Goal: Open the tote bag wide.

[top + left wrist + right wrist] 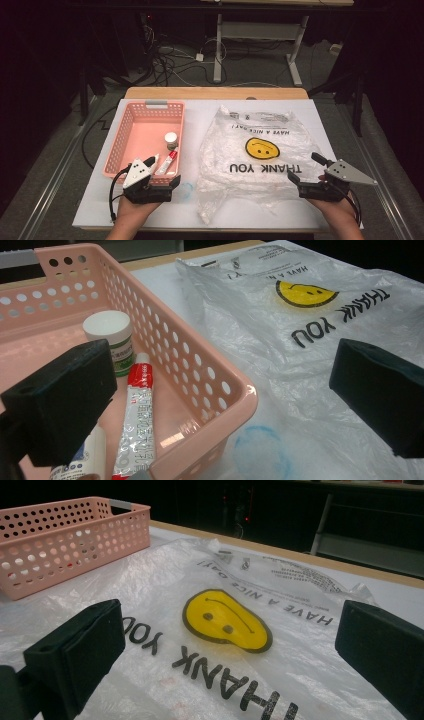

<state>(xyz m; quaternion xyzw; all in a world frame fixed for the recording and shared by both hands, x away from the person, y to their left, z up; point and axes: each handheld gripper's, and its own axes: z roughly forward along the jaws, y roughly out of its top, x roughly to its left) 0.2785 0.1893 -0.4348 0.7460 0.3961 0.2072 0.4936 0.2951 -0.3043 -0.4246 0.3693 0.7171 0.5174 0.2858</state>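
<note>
Plastic bag (255,155): lies flat and crinkled on the white bench (320,120), right of centre, printed with a yellow smiley (261,147) and "THANK YOU"; its near edge bunches toward the front rim of the bench.
Bag edges: the left edge runs just beside the pink basket (131,120) without touching it; the right edge stops near the right tongs.
Right tongs (306,172): jaws stand wide apart, nothing between them, held low at the bag's right margin.
Left tongs (159,186): jaws stand wide apart, nothing held, straddling the near right corner of the basket.
Basket contents: a white-capped jar (111,337), a red-and-white tube (136,415) and a second white tube (85,460) lie at the near end; the far end is bare.
Blue ring mark (262,450): on the bench between the basket corner and the bag.
Open room: a bare white strip of bench along the far edge behind the bag, and a strip left of the basket.
</note>
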